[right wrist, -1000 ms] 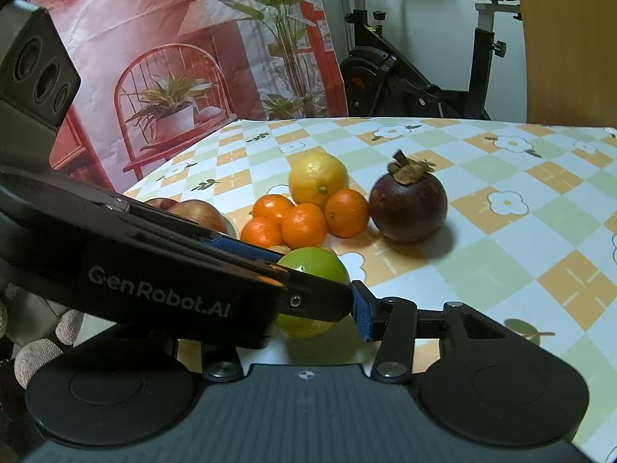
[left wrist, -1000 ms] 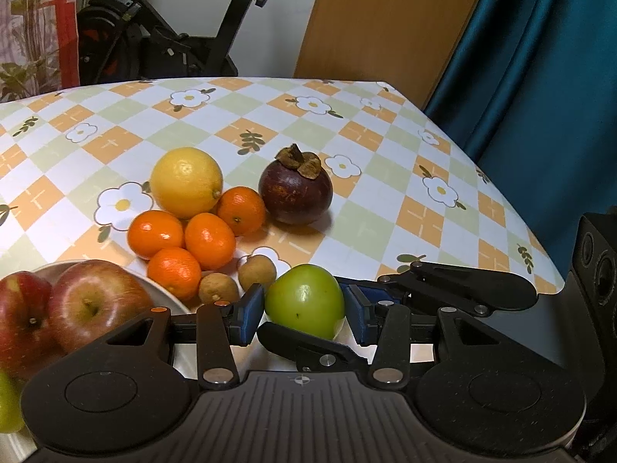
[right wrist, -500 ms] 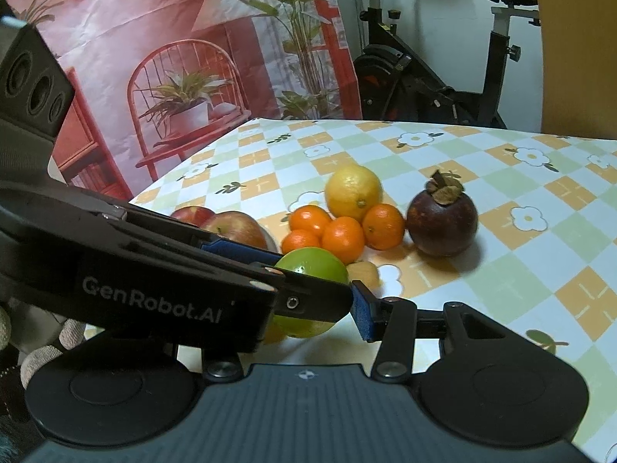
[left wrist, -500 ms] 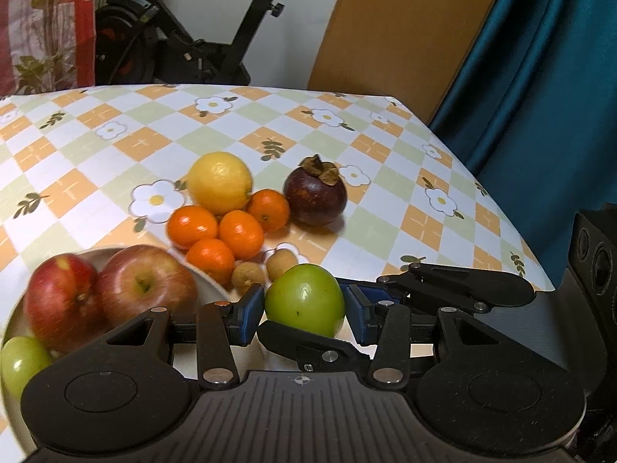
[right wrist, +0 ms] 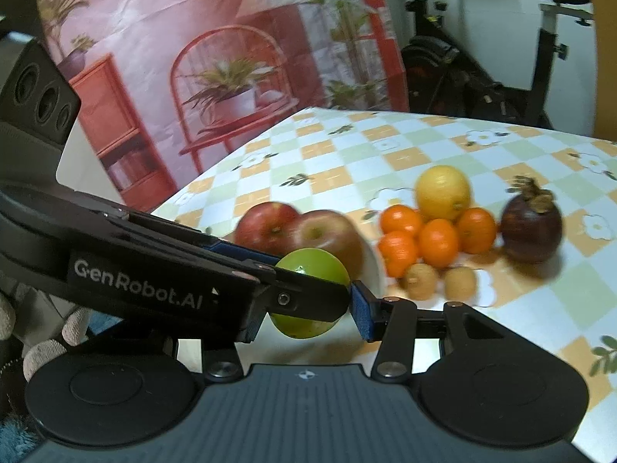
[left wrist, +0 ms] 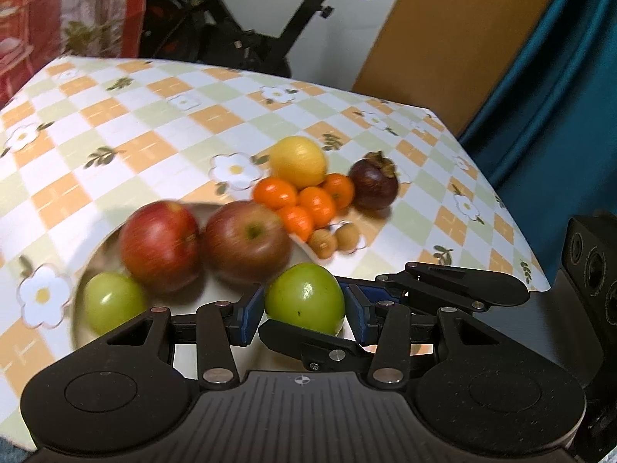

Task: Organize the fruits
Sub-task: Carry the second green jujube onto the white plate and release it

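A green apple [left wrist: 304,297] sits between the blue pads of my left gripper [left wrist: 302,314], which is shut on it. My right gripper [right wrist: 308,316] comes in from the right and is shut on the same green apple [right wrist: 312,268]; the left gripper's finger [right wrist: 231,270] hides its lower half there. The held apple hangs over the near right edge of a white plate [left wrist: 216,297]. On the plate lie two red apples [left wrist: 160,243] and a second green apple [left wrist: 112,303].
Right of the plate on the checked tablecloth [left wrist: 115,131] lie a lemon [left wrist: 299,162], several small oranges [left wrist: 308,202], two brown longans [left wrist: 335,237] and a dark mangosteen [left wrist: 373,185]. The table's right edge and a teal curtain [left wrist: 540,96] are close. An exercise bike [left wrist: 246,38] stands behind.
Both grippers have carried the green apple leftwards and slightly up, from beside the longans to above the plate's edge. The plate's second green apple has come into view.
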Motion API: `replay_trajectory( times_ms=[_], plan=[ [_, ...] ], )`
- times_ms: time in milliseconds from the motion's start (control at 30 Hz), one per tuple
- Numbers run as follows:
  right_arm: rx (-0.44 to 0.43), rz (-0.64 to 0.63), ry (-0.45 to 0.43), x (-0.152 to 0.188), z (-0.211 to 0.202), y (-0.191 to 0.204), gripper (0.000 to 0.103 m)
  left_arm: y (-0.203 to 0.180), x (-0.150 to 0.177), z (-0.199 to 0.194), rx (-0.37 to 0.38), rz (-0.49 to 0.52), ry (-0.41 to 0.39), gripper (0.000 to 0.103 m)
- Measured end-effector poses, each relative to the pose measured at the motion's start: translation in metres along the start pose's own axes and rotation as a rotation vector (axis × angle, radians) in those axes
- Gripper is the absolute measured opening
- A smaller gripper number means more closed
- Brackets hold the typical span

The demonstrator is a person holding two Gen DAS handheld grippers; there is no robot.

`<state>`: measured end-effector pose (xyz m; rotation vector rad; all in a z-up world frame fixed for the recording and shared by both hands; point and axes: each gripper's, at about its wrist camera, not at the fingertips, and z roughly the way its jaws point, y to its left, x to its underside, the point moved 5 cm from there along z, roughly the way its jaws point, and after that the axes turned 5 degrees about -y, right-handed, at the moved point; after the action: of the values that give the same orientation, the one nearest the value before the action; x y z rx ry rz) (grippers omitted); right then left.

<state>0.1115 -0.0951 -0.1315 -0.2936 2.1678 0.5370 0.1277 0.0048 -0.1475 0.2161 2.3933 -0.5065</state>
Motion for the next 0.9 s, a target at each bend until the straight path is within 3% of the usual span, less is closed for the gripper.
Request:
replay_trajectory(
  times_ms=[433, 700, 900],
  plan=[
    [-0.169, -0.012, 0.120, 0.005, 0.057, 0.046, 0.049, 0.069, 0.022, -0.028, -0.111, -0.172, 0.004, 0.048],
    [-0.195, -0.086, 0.178, 0.012, 0.077, 0.065, 0.049, 0.085, 0.027, -0.033, -0.155, -0.208, -0.006, 0.048],
    [-0.207, -0.095, 0.164, 0.011, 0.085, 0.065, 0.049, 0.086, 0.027, -0.035, -0.161, -0.200, -0.019, 0.047]
  ],
)
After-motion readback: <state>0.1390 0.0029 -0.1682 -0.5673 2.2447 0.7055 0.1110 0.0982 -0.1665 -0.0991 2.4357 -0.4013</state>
